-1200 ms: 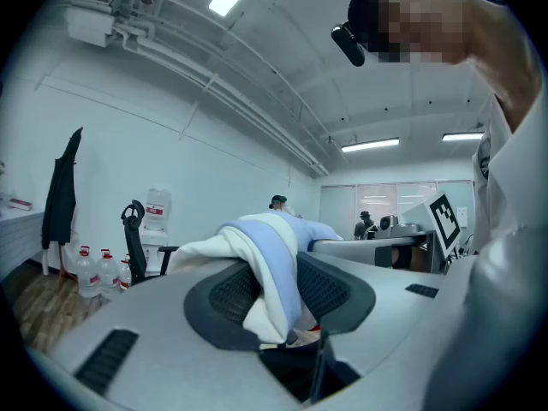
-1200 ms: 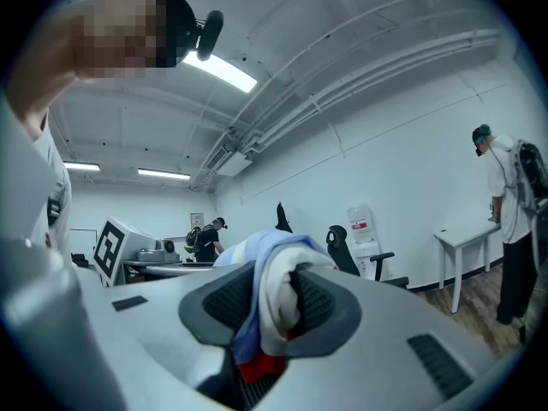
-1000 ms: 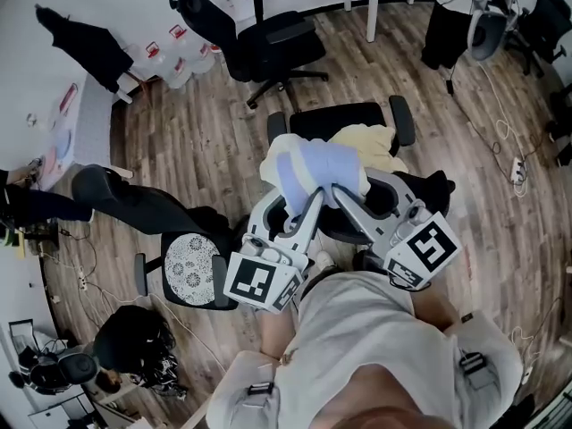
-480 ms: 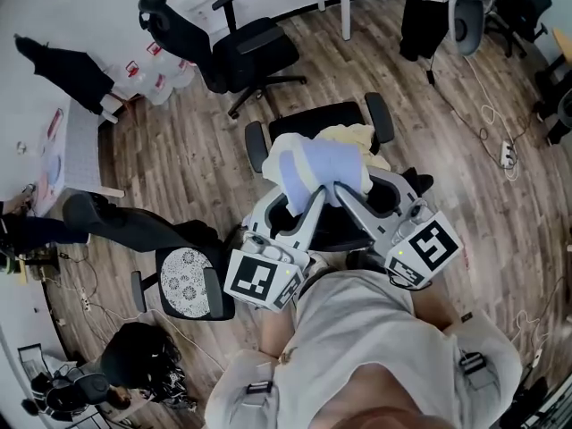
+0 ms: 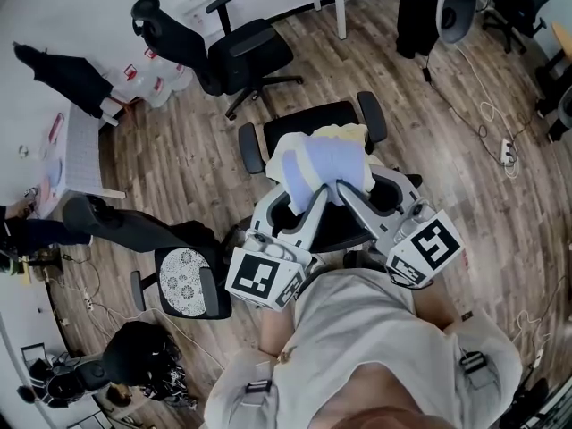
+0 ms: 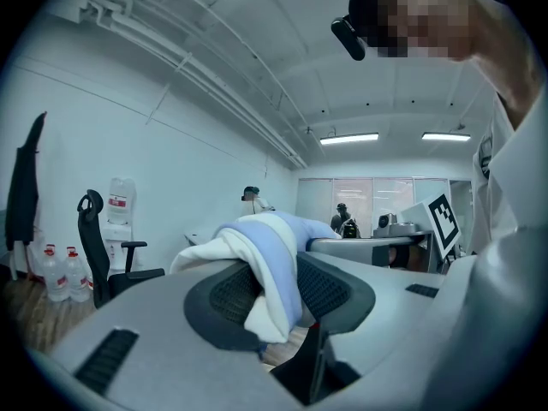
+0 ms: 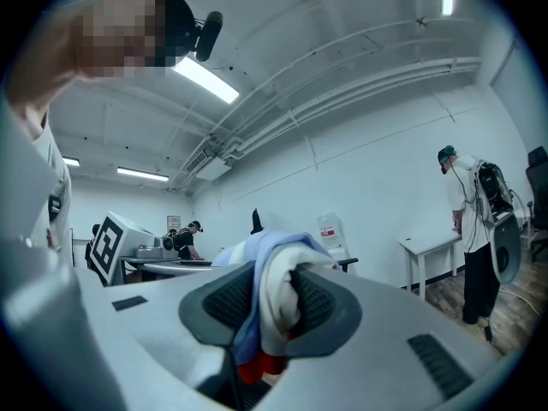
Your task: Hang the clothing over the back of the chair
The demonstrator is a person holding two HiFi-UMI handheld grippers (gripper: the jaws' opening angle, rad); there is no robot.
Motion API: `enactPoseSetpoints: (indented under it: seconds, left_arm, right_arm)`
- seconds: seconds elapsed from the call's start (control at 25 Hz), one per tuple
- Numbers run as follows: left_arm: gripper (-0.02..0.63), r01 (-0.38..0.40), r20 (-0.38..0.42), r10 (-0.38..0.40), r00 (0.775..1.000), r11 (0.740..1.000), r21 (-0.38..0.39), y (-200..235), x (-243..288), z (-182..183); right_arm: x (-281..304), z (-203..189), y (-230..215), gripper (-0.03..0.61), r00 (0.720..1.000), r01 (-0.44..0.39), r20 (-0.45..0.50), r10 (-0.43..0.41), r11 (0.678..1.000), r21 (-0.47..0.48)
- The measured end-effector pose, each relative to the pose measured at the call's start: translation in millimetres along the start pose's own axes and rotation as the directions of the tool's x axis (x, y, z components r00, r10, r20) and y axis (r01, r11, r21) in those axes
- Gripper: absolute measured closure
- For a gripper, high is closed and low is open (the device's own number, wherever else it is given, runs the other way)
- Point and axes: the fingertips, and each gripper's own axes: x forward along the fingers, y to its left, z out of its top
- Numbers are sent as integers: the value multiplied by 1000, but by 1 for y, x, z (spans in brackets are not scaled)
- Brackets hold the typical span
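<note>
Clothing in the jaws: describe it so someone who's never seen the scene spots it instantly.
Head view: on the wood floor, find the black chair directly ahead of the person. Above it the left gripper and right gripper both have their jaws clamped on a bunched clothing bundle. It is white and pale blue, unlike the cream cloth just beyond it.

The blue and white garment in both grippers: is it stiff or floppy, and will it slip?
Probably floppy: the garment bunches and folds down between the left gripper's jaws. Probably light: two small pinches carry it. It looks soft, not slick, yet could slide off the chair back if draped unevenly.
</note>
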Motion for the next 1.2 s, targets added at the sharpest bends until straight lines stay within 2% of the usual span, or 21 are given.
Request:
enactPoseSetpoints:
  seconds: [0.8, 0.96, 1.2]
  left_arm:
    - [465, -77, -19, 77, 997, 997, -11, -15, -7, -7]
    - [465, -63, -20, 62, 998, 998, -11, -16, -21, -13]
    - [465, -2, -9, 1, 1000, 1000, -20, -13, -38, -16]
  right_arm:
    - [-12, -5, 4, 468, 997, -75, -10, 75, 997, 28]
    - [-13, -12, 17, 468, 998, -59, -6, 59, 998, 30]
    - [-13, -16, 37, 468, 1000, 3, -13, -3, 1000, 14]
